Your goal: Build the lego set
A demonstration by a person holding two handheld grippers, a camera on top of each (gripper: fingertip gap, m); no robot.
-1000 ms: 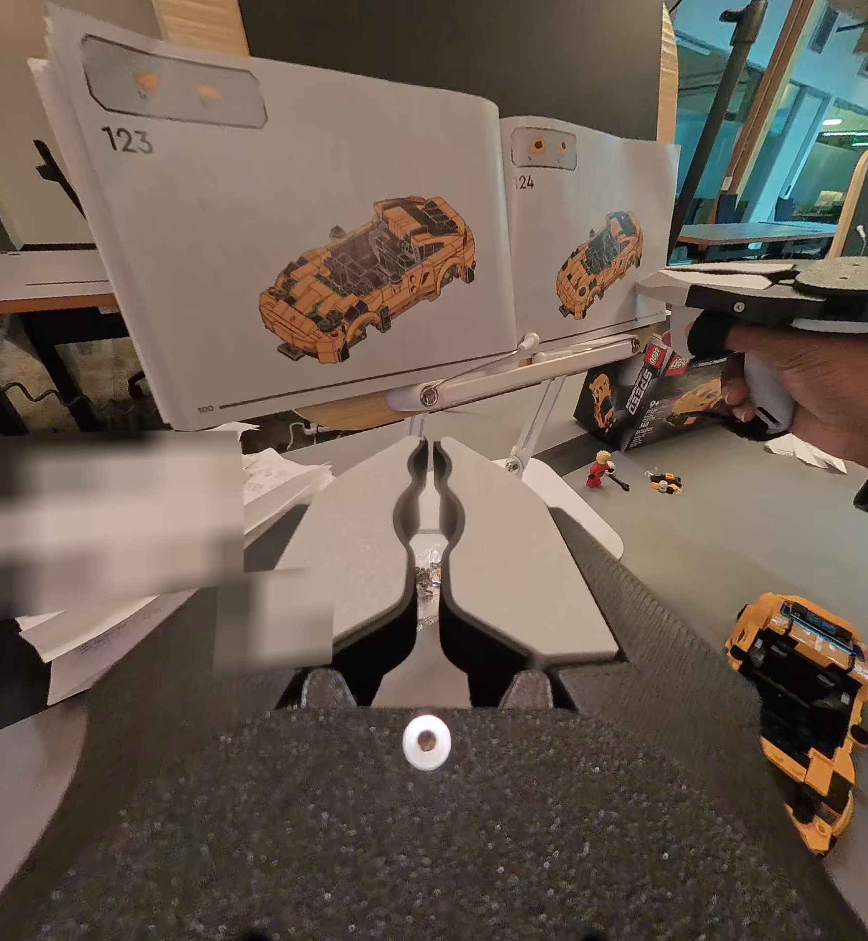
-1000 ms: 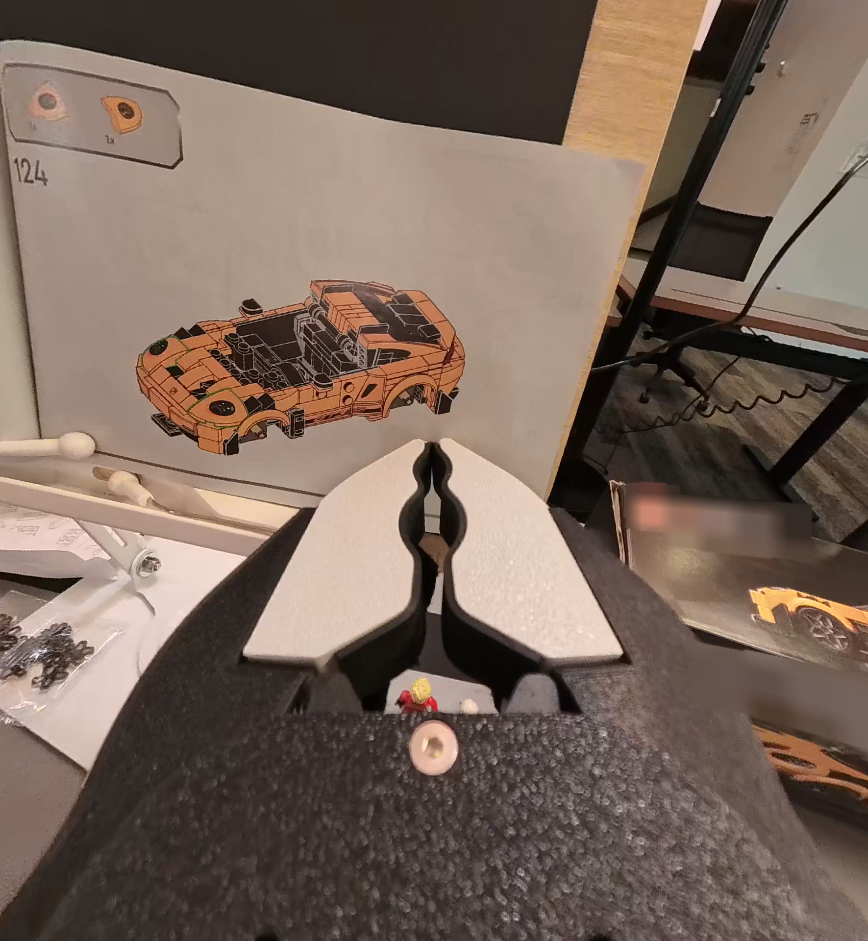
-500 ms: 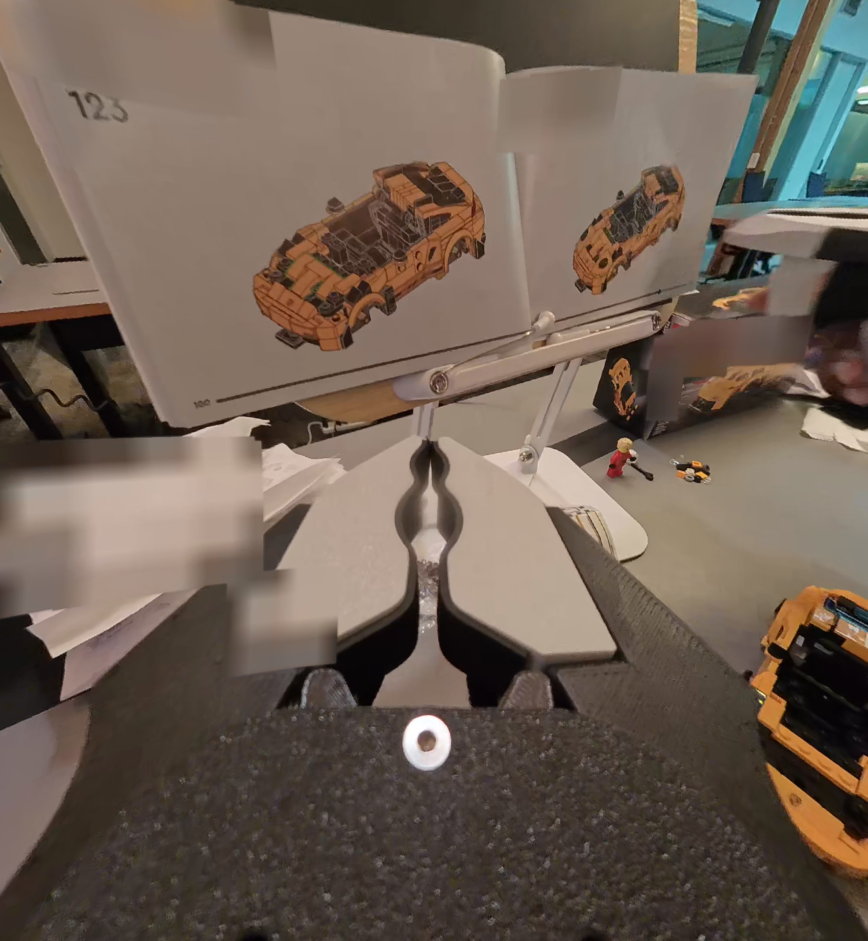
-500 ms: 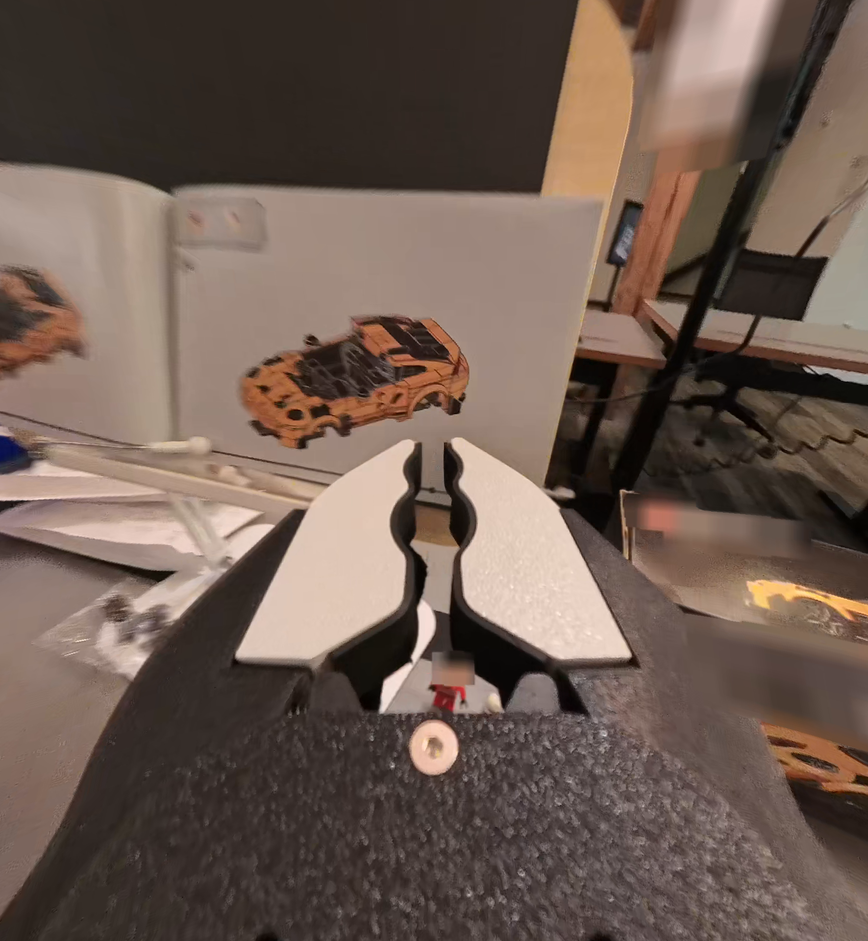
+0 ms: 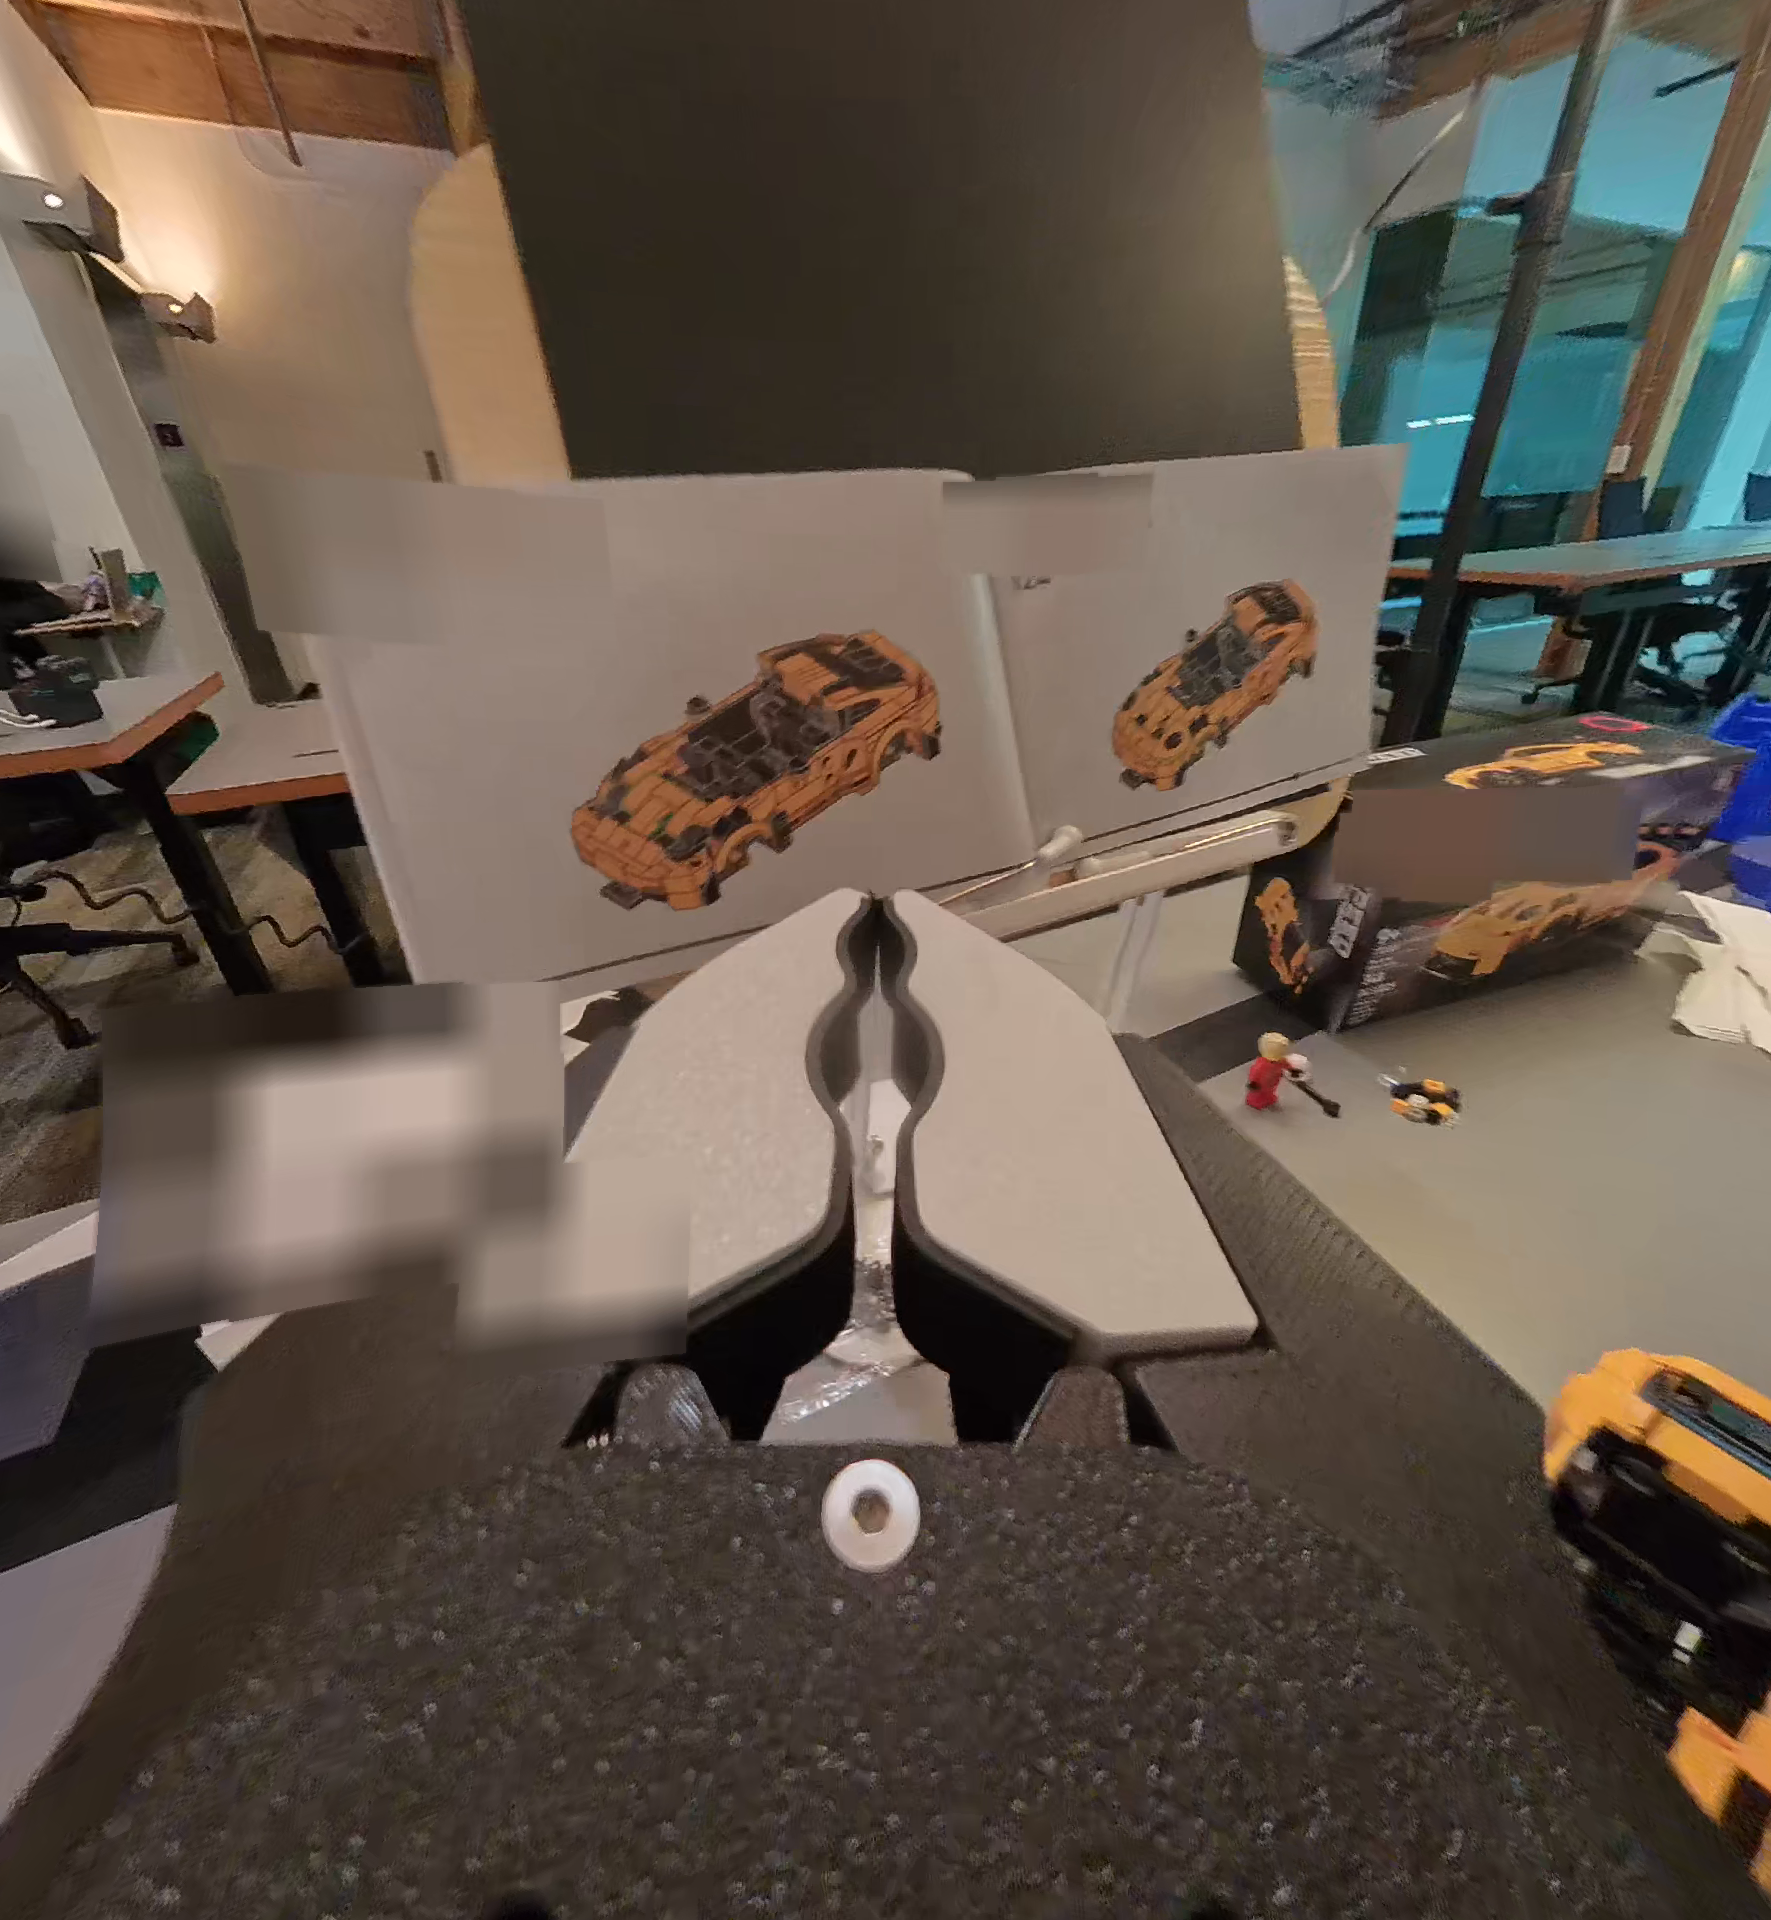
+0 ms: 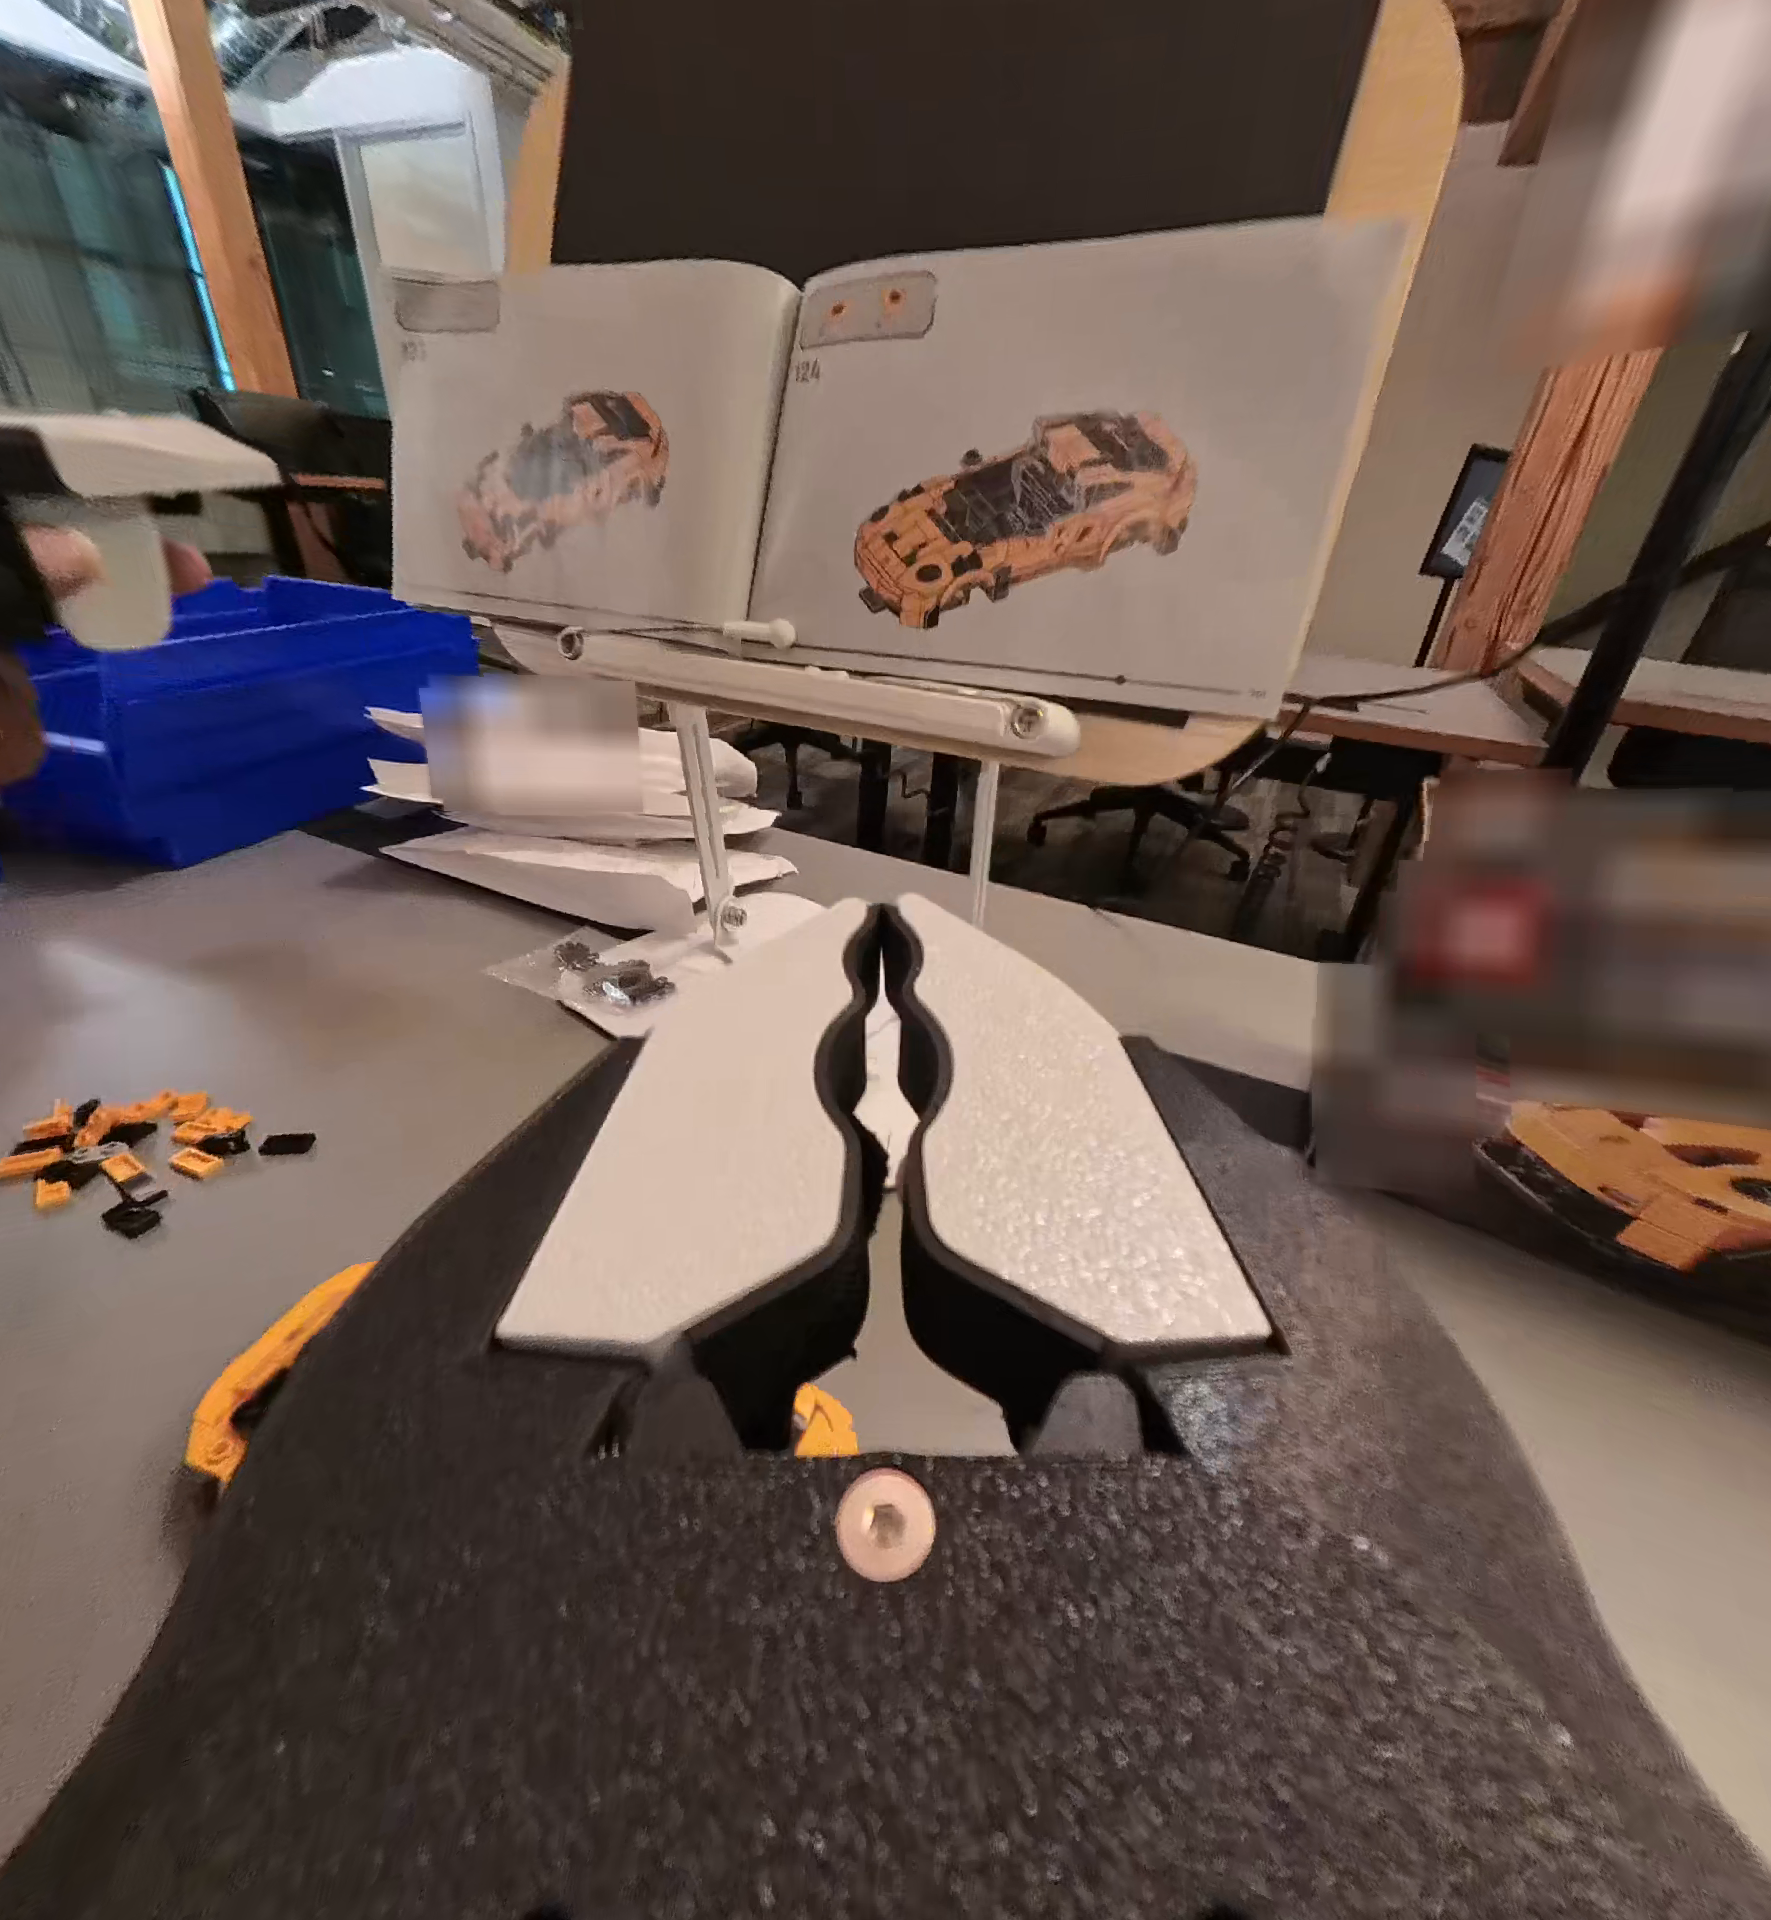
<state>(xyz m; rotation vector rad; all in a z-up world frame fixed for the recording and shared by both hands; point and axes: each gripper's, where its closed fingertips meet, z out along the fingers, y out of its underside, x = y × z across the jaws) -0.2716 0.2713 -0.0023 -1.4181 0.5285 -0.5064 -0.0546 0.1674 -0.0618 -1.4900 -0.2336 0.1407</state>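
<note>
Bricks (image 6: 122, 1148), orange and black, lie scattered near the left edge of my grey worktop (image 6: 361, 1029); they look light, hard and slick, best pinched across their flat sides. My half-built orange car (image 5: 1712, 1558) sits at the near right; I judge it stiff but liable to shed parts, so I'd take it low across the body. My left tool (image 5: 876, 914) and right tool (image 6: 879, 914) are both pressed together, holding nothing. An instruction booklet (image 6: 1016, 457) stands on a stand at the far edge, the set's box (image 5: 1483, 883) towards the far right corner, blue bins (image 6: 237, 707) far left. Office desks lie beyond.
</note>
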